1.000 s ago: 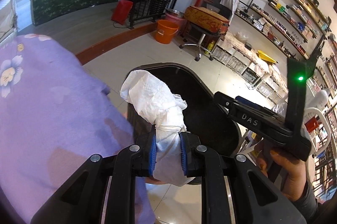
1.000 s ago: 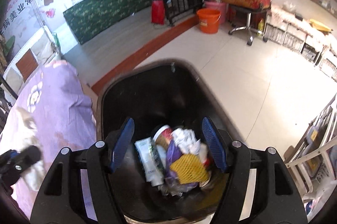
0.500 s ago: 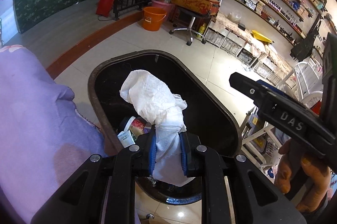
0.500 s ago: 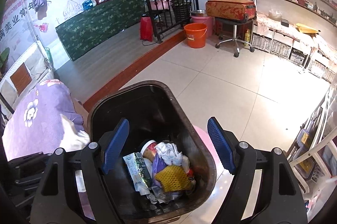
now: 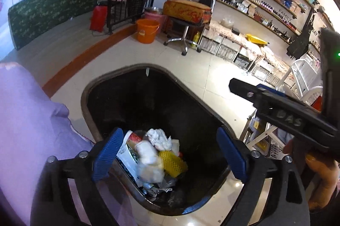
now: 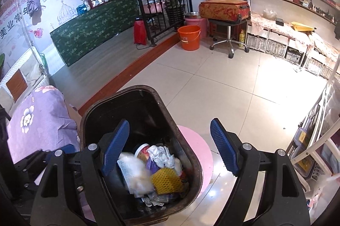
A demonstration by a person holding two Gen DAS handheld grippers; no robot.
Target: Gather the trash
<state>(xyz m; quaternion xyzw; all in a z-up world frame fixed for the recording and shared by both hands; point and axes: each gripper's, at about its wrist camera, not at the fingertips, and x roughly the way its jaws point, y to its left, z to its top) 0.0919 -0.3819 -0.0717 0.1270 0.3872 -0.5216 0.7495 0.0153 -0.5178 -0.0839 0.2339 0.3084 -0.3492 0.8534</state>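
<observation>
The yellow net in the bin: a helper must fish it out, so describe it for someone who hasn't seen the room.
Find the black bin on the tiled floor beside the purple cloth. Among its trash, under the crumpled tissue, lies the yellow net, the only yellow, meshed piece.

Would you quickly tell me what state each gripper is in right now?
Left gripper: open, holding nothing, above the black plastic trash bin.
Right gripper: open, holding nothing, above the same bin.
</observation>
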